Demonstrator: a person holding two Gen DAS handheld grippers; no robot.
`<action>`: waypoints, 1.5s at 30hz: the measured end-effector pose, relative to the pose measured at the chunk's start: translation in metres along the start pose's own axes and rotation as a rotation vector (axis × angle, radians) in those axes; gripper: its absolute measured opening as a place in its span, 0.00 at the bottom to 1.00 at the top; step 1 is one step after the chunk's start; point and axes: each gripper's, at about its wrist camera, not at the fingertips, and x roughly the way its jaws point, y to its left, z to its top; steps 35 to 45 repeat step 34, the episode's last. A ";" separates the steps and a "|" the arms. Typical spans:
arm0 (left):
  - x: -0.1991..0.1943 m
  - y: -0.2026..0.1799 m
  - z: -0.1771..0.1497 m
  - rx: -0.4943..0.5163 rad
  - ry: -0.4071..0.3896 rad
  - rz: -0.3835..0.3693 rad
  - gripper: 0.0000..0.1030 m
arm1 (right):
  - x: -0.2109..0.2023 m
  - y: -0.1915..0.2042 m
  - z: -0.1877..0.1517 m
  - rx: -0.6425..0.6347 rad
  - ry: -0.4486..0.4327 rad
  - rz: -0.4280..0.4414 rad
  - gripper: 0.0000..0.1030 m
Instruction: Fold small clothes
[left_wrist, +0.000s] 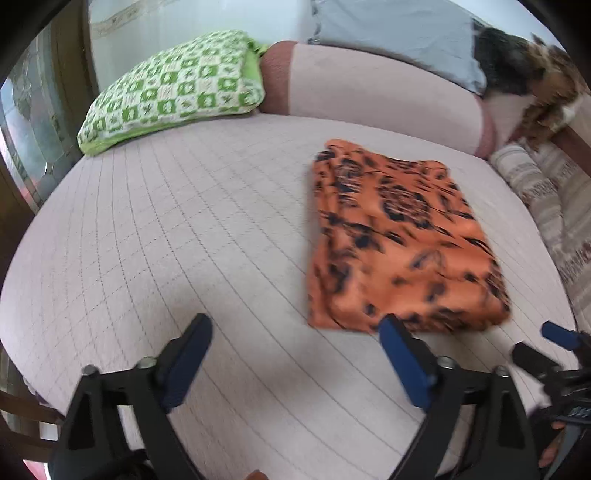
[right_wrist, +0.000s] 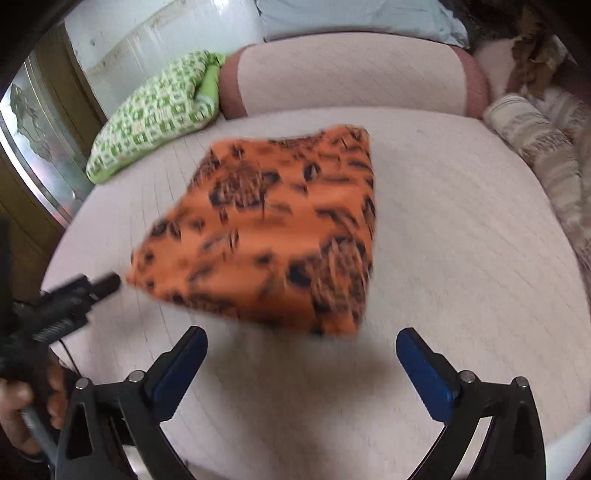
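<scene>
quilted pale bedding covers the bed (left_wrist: 184, 229), with a green checked pillow (left_wrist: 173, 88) and a long pink bolster (left_wrist: 369, 88) at the far side and a striped rolled cloth (right_wrist: 532, 147) at the right edge. the task item, an orange garment with a dark print (left_wrist: 399, 240), lies flat on the bed as a compact, roughly rectangular packet, with its layers stacked along the near edge; it appears already folded. left claw (left_wrist: 295, 339) is spread wide with nothing between its blue pads, its right pad just over the near edge of the garment in the left wrist view; whether it touches cannot be told. right claw (right_wrist: 301, 354) is likewise spread wide and empty, positioned just short of the garment's near corner. both frames are motion-blurred. judged step: release after a fold, with both claws clear of the cloth. the packet looks small enough to count as finished, though a further halving is possible. if so, the next move calls for both claws to close on the two near corners, catching all layers, lift low, and carry them to the far edge without dragging the lower layers. otherwise, the packet should be set aside.
</scene>
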 end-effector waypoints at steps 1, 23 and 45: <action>-0.006 -0.005 -0.002 0.006 -0.004 -0.004 0.94 | -0.004 -0.001 -0.008 0.007 0.006 -0.014 1.00; -0.076 -0.052 -0.001 0.061 -0.084 -0.048 0.94 | -0.061 0.021 -0.028 -0.111 -0.109 -0.153 1.00; -0.075 -0.060 0.003 0.069 -0.107 -0.062 0.97 | -0.057 0.018 -0.023 -0.102 -0.116 -0.144 1.00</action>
